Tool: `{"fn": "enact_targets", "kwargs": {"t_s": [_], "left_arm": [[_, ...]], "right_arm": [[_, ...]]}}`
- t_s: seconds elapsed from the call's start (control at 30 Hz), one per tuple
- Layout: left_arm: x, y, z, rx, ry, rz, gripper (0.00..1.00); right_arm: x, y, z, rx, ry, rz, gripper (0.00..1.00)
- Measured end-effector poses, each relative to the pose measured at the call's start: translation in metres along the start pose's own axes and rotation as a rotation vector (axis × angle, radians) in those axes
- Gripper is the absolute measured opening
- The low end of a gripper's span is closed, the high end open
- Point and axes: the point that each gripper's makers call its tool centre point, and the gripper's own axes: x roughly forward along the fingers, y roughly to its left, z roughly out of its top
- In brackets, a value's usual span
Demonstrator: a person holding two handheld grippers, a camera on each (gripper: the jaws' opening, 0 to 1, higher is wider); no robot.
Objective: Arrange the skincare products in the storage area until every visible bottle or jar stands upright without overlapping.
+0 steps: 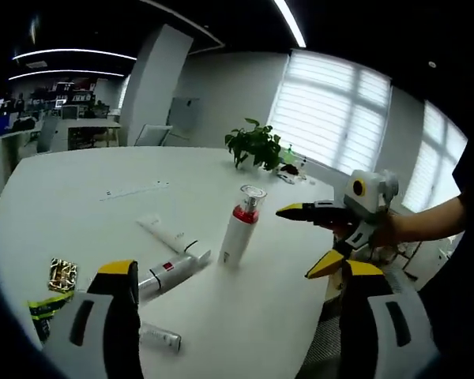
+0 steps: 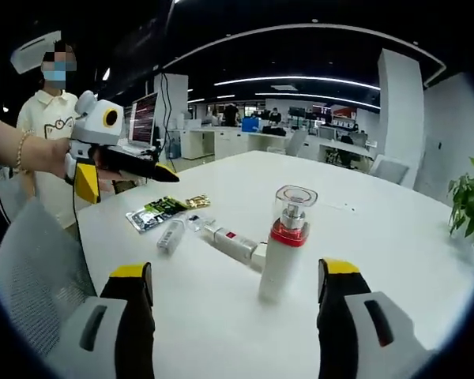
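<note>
A white pump bottle [image 1: 238,230] with a red band and clear cap stands upright on the white table [image 1: 79,189]. To its left a white tube [image 1: 172,272] with a red label lies flat, touching a second flat tube [image 1: 166,234]; a small tube [image 1: 159,339] lies nearer. My left gripper [image 1: 241,272] is open, empty, above these. My right gripper [image 1: 304,239] hovers open at the right of the bottle. In the right gripper view the bottle [image 2: 285,246] stands just ahead between the open jaws of my right gripper [image 2: 235,272]; the lying tube [image 2: 231,243], small tube [image 2: 171,235] and left gripper [image 2: 126,184] are at left.
A gold packet [image 1: 62,274] and a green-black sachet [image 1: 43,306] lie near the table's edge, also seen as sachets [image 2: 153,213]. A potted plant [image 1: 256,145] stands at the far side. A person [image 2: 51,118] stands beyond the table; desks and chairs fill the office behind.
</note>
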Motion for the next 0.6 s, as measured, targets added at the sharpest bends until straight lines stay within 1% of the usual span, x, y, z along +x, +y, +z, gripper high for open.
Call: {"fn": "enact_targets", "kwargs": {"t_s": [0.03, 0.1, 0.2, 0.27, 0.43, 0.6], "left_arm": [[-0.005, 0.000, -0.003, -0.021, -0.002, 0.007, 0.99], [-0.012, 0.001, -0.008, -0.038, -0.014, 0.016, 0.99], [-0.024, 0.000, -0.014, -0.049, -0.020, 0.042, 0.99], [-0.032, 0.004, -0.017, -0.058, -0.026, 0.052, 0.99], [-0.051, 0.005, -0.027, -0.079, -0.033, 0.098, 0.99], [-0.069, 0.008, -0.028, -0.093, -0.062, 0.144, 0.99]], "right_arm": [[0.000, 0.002, 0.000, 0.000, 0.000, 0.001, 0.89], [0.000, 0.006, 0.000, -0.002, -0.002, 0.010, 0.89], [-0.001, 0.011, 0.000, 0.010, -0.002, 0.015, 0.92], [-0.003, 0.014, 0.001, 0.017, -0.007, 0.017, 0.92], [-0.005, 0.023, 0.001, 0.034, -0.010, 0.026, 0.94], [-0.007, 0.031, -0.002, 0.050, -0.012, 0.029, 0.96]]}}
